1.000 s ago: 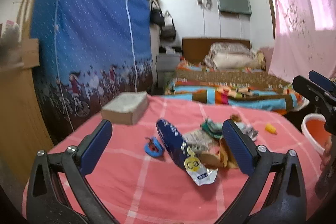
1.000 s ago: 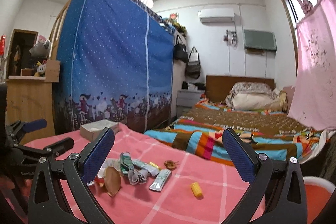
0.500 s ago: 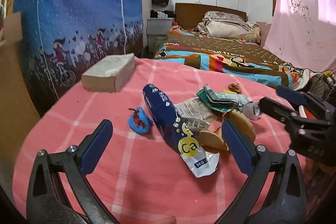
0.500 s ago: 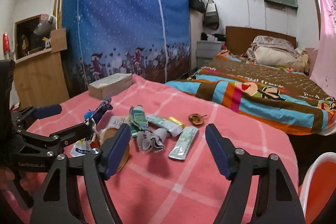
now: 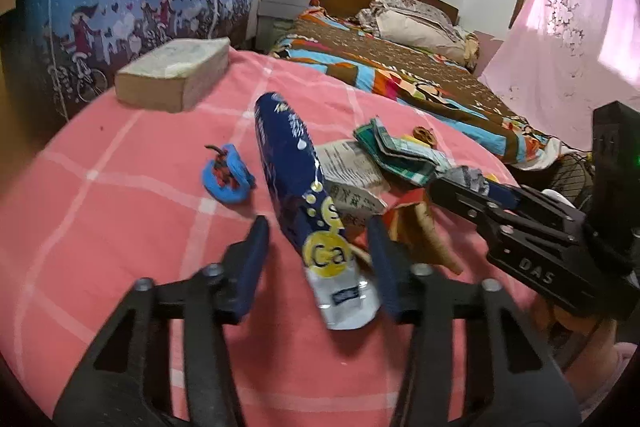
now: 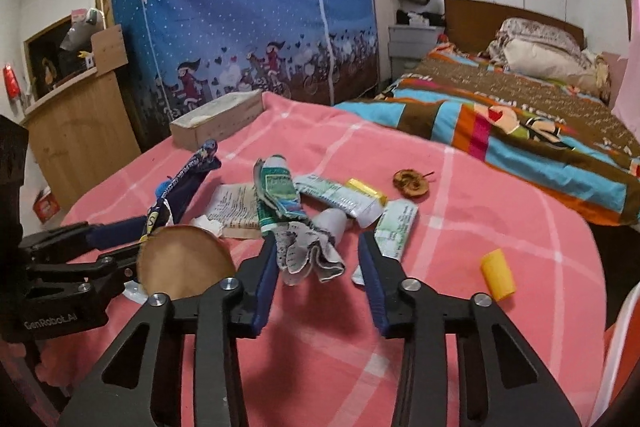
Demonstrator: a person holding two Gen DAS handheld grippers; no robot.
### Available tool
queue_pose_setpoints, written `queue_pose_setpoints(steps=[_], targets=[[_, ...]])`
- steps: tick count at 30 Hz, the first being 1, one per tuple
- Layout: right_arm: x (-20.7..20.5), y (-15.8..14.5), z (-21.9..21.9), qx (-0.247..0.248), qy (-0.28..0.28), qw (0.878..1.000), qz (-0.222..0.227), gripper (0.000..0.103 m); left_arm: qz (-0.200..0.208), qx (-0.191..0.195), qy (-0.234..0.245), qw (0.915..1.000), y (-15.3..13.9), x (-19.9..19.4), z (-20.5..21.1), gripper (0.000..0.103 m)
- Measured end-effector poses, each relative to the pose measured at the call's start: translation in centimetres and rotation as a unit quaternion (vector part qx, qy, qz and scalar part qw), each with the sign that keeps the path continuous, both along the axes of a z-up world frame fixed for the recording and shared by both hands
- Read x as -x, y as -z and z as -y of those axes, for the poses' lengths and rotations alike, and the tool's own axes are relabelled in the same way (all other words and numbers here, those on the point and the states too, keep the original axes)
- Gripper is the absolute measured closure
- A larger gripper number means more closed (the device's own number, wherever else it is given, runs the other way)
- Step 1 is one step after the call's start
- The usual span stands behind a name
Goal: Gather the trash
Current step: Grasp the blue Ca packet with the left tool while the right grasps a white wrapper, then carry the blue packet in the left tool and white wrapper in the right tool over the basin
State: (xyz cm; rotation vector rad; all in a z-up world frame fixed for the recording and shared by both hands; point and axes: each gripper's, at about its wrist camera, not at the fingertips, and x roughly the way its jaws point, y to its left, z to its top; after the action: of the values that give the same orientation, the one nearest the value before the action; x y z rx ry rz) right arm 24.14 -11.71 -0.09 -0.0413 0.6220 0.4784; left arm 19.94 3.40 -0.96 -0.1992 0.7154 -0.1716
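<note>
Trash lies heaped on a table under a pink checked cloth (image 5: 120, 219). In the left wrist view my left gripper (image 5: 318, 259) straddles the near end of a dark blue snack bag (image 5: 294, 179) with a yellow "Ca" circle. Its jaws are closing, with gaps still beside the bag. In the right wrist view my right gripper (image 6: 318, 265) has a crumpled grey printed wrapper (image 6: 310, 255) between its closing jaws, with a gap on the right side. A green wrapper (image 6: 276, 191), a paper leaflet (image 6: 236, 207) and a brown round piece (image 6: 184, 263) lie close by.
A tissue box (image 5: 172, 75) sits at the table's far left. A blue crumpled scrap (image 5: 228, 177), a yellow cap (image 6: 498, 275), a dried brown slice (image 6: 410, 181) and a white-green sachet (image 6: 396, 227) lie around. A red bin's rim (image 6: 624, 339) shows at the right; a bed (image 6: 520, 115) is behind.
Both grippers tipped downward and came in over the trash heap. Both pairs of jaws narrowed from wide open, the left around the blue bag, the right around the grey wrapper.
</note>
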Motion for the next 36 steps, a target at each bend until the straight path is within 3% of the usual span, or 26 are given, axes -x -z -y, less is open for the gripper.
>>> queue_pose_setpoints(steps=[3,5,8,14,27,36], targets=[[-0.1,0.1,0.0,-0.004,-0.003,1.000,-0.009,0.080,-0.006,0.011,0.004,0.9999,0.2,0.1,0.0,0.074],[-0.2,0.2,0.1,-0.010,-0.004,1.000,-0.013,0.089,-0.006,0.019,0.004,0.9998,0.2,0.2,-0.2,0.075],[-0.1,0.3,0.5,-0.021,-0.008,1.000,-0.016,0.093,-0.003,0.035,0.002,0.9994,0.1,0.5,-0.6,0.075],[1.5,-0.1,1.0,-0.024,-0.005,1.000,0.013,0.094,0.014,0.049,0.002,0.9987,-0.2,1.6,-0.8,0.076],[5.3,-1.9,2.6,-0.056,-0.006,0.992,0.115,0.094,0.101,0.024,0.008,0.9945,-1.8,4.0,0.2,0.076],[8.3,-3.3,4.4,-0.063,0.001,0.978,0.201,0.094,0.178,-0.002,0.043,0.9831,-3.4,5.6,2.7,0.076]])
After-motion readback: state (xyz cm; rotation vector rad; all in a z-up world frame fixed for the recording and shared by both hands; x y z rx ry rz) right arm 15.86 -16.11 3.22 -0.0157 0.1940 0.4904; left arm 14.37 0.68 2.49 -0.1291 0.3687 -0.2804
